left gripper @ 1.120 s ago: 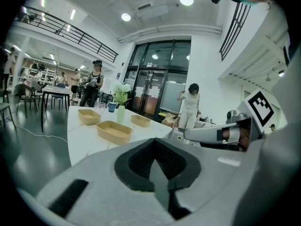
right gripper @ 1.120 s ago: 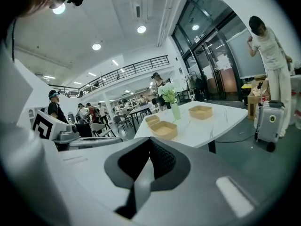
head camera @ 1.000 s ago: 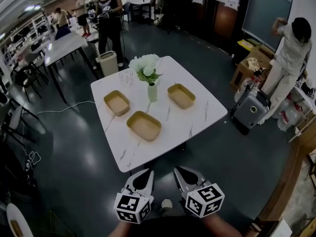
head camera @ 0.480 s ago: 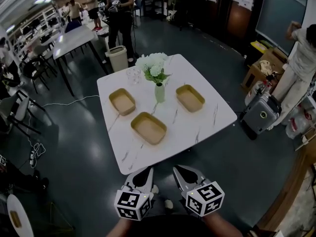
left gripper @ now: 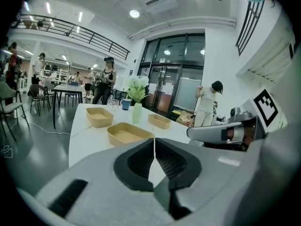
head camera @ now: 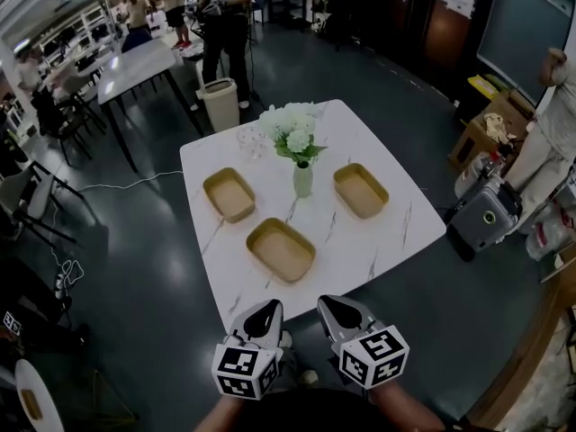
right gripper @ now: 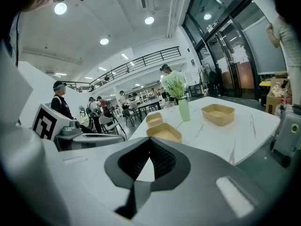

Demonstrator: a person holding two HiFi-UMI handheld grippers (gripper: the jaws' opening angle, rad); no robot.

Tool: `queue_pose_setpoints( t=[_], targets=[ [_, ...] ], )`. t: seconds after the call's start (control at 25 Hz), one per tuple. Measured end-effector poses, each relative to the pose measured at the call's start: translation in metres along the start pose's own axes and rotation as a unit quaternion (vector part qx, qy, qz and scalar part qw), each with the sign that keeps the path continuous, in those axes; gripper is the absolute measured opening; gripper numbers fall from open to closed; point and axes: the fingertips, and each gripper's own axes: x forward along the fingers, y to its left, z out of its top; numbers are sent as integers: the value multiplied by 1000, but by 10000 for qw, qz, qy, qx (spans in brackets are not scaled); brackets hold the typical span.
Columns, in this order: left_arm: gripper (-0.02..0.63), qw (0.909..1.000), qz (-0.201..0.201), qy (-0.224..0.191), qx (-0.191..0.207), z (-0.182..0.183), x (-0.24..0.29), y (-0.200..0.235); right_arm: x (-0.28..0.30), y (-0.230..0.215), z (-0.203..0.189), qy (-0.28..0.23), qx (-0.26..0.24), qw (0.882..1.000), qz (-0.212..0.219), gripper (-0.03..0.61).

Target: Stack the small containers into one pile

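Observation:
Three tan rectangular containers lie apart on the white marble table [head camera: 378, 241]: one at the left [head camera: 229, 194], one nearest me [head camera: 281, 249], one at the right [head camera: 361, 190]. A green vase of white flowers [head camera: 303, 178] stands between them. My left gripper [head camera: 266, 307] and right gripper [head camera: 328, 301] hang side by side just short of the table's near edge, both empty. The left gripper [left gripper: 154, 140] points at the near container [left gripper: 128, 133]; its jaws are opening, still a hairline apart. The right gripper [right gripper: 150, 140] is shut and faces the same container [right gripper: 164, 132].
A drinking glass [head camera: 249, 138] stands behind the flowers. A grey suitcase [head camera: 481, 214] and a person stand right of the table. A waste bin [head camera: 220, 104], another table [head camera: 135, 66] and several people are farther back. Dark floor surrounds the table.
The table and containers have drawn nearer and shifted right in the head view as I approach. Both grippers keep their place side by side, empty.

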Motion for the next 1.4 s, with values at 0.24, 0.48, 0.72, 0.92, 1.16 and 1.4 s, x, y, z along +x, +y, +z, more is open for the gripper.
queue_pose_setpoints(
  t=[0.24, 0.48, 0.72, 0.92, 1.16, 1.4],
  targets=[
    [6, 9999, 35, 78, -55, 14, 27, 36, 45, -15, 18, 113, -79, 9999, -38, -2],
    [9, 9997, 148, 159, -51, 29, 47, 73, 89, -26, 35, 260, -159, 9995, -100, -2],
    [21, 9995, 109, 257, -160, 35, 62, 104, 125, -28, 44, 401, -219, 9988, -175, -2],
    [38, 9996, 75, 234, -100, 41, 70, 123, 150, -26, 48, 478, -282, 9984, -139, 20],
    [51, 9993, 226, 245, -173, 39, 76, 136, 163, -37, 50, 686, -536, 9961, -112, 55],
    [71, 9966, 638, 355, -390, 24, 88, 149, 182, -68, 53, 876, -882, 9922, -4, 71]
  ],
)
